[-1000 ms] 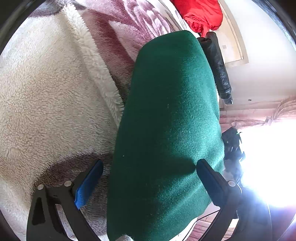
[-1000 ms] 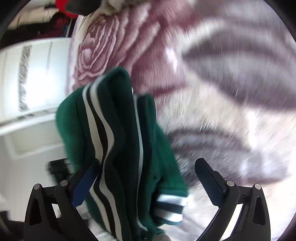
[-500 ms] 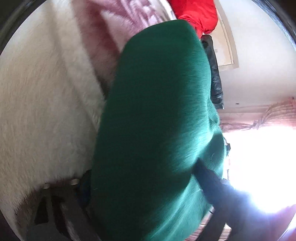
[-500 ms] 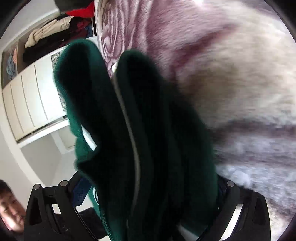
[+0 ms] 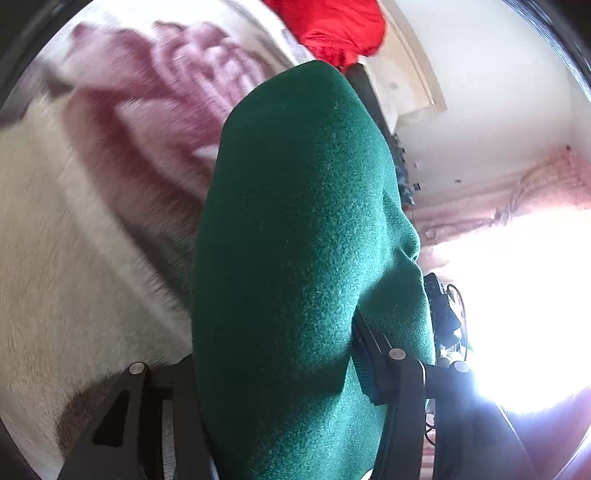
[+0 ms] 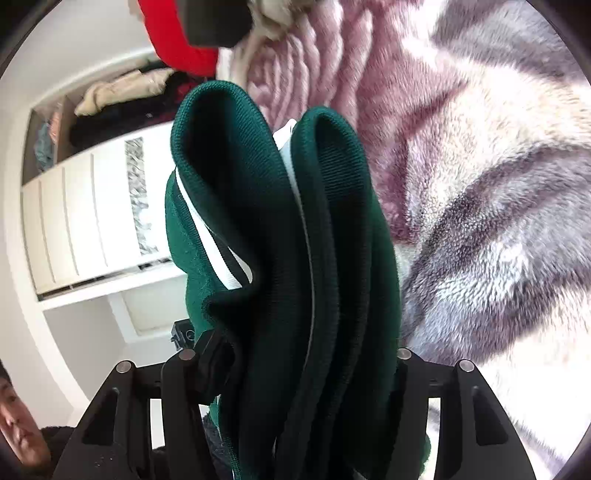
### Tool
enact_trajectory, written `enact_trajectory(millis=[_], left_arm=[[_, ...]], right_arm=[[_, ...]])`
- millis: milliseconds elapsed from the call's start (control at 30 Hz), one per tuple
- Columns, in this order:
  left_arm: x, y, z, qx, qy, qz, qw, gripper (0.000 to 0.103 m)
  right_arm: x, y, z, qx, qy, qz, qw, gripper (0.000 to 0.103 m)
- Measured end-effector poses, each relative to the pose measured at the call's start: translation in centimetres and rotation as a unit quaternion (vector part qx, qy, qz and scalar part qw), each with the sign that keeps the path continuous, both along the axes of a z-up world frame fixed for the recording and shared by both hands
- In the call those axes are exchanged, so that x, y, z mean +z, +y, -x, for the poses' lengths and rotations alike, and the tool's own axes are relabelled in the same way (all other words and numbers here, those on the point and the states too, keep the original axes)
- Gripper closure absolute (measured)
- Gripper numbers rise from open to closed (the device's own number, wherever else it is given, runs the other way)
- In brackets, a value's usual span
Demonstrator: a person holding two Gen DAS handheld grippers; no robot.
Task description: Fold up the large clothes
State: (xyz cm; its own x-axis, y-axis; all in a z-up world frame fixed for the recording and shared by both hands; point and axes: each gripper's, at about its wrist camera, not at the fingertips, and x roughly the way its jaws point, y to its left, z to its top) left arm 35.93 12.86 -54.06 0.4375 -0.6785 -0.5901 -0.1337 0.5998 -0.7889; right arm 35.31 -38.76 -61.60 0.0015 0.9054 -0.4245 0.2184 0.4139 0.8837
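Closed since a second ago: left gripper and right gripper, each clamped on green garment; long axis runs toward 12 o'clock over blanket.

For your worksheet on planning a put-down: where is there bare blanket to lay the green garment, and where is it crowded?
Free: the cream-and-grey plush blanket right of the green garment, and its cream part left of the garment in the left view. Crowded: the far edge, by the red garment.
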Motion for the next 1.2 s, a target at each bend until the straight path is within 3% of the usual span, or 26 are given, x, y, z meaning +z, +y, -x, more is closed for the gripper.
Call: enact_trajectory(millis=[200, 400, 567, 667, 767, 867, 933, 1067, 1133, 1200], left_arm=[[4.8, -2.6, -4.8, -0.032, -0.026, -0.007, 0.9991, 0.056], [10.1, -6.2, -13.3, -0.064, -0.051, -0.004, 0.9967, 0.056], [13.7, -9.1, -23.4, -0.089, -0.086, 0.008, 0.9923, 0.056], [14.6, -10.0, -29.0, -0.099, -0.095, 0.014, 0.9905, 0.056], [14.4, -10.6, -35.6, -0.105, -0.097, 0.012, 0.9896, 0.056], [12.3, -10.3, -40.2, -0.111, -0.080, 0.010, 0.9906, 0.056], [10.1, -10.3, -42.5, -0.118, -0.057, 0.003, 0.9914, 0.055], [3.3, -10.3, -45.3, -0.126, 0.025, -0.026, 0.9914, 0.049], [2.1, -10.3, -45.6, -0.127, 0.038, -0.027, 0.9908, 0.040], [1.8, -9.9, -45.5, -0.130, 0.040, -0.017, 0.9905, 0.040]], right_arm=[[5.5, -3.6, 0.3, -0.035, -0.029, -0.014, 0.999, 0.042], [13.0, -7.4, -4.2, -0.078, -0.070, -0.008, 0.994, 0.042], [19.5, -10.6, -11.6, -0.114, -0.112, 0.002, 0.987, 0.042], [22.7, -13.2, -17.9, -0.132, -0.137, 0.006, 0.982, 0.042], [24.7, -13.2, -24.5, -0.148, -0.146, 0.009, 0.978, 0.042], [24.3, -14.0, -30.9, -0.158, -0.144, 0.009, 0.977, 0.042], [22.3, -14.3, -34.4, -0.159, -0.130, 0.007, 0.979, 0.042], [16.6, -14.3, -38.2, -0.159, -0.090, 0.049, 0.982, 0.042], [14.0, -14.4, -39.3, -0.165, -0.069, 0.070, 0.981, 0.042], [13.1, -14.5, -40.0, -0.162, -0.060, 0.076, 0.982, 0.038]])
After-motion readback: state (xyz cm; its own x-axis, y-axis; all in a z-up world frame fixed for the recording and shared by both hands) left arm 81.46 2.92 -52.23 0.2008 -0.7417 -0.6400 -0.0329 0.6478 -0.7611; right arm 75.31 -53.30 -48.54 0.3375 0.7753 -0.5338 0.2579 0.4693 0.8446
